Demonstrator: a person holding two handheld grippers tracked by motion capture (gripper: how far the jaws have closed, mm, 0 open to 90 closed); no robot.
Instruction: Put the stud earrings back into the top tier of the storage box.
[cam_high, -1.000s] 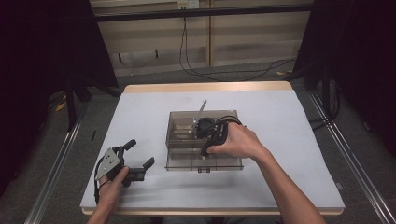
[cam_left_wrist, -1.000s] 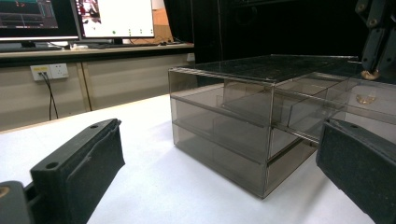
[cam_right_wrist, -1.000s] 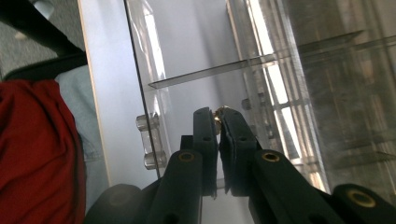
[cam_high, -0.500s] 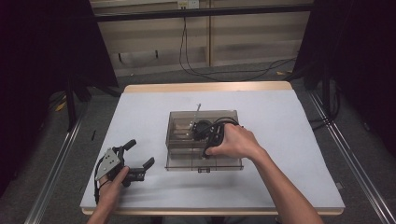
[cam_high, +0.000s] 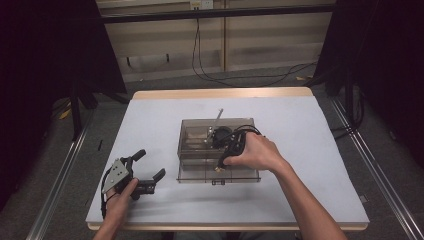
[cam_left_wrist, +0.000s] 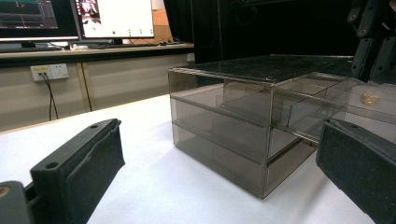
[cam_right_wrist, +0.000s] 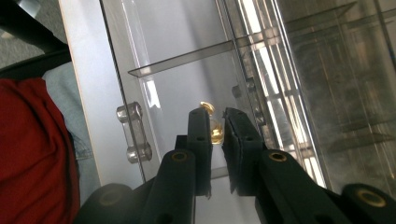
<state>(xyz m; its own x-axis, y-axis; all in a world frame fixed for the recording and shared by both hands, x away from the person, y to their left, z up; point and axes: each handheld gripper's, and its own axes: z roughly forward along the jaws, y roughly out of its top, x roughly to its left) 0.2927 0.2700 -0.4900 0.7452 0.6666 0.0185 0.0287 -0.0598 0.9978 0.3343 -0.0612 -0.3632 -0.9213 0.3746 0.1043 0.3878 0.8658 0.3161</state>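
Observation:
A smoky clear drawer box (cam_high: 200, 131) stands mid-table, its upper drawer (cam_high: 245, 172) pulled toward the person. My right gripper (cam_high: 220, 165) points down into that drawer. Its jaws have just been opening and stand a narrow gap apart (cam_right_wrist: 216, 114). A small gold piece (cam_right_wrist: 215, 133) lies on the drawer floor just beyond the tips, not pressed by the pads; it also shows as a gold piece (cam_left_wrist: 370, 98) under the right gripper's fingers (cam_left_wrist: 369, 42). My left gripper (cam_high: 150, 164) rests on the table left of the box, open and empty (cam_left_wrist: 219, 186).
The white table (cam_high: 310, 150) has free room right and left of the box. A clear drawer handle (cam_right_wrist: 133, 133) sits at the drawer front. A thin grey rod (cam_high: 218, 116) sticks up behind the box. Cables (cam_high: 210, 70) run on the floor beyond.
The right hand has shifted slightly over the open drawer. The left gripper has stayed where it was.

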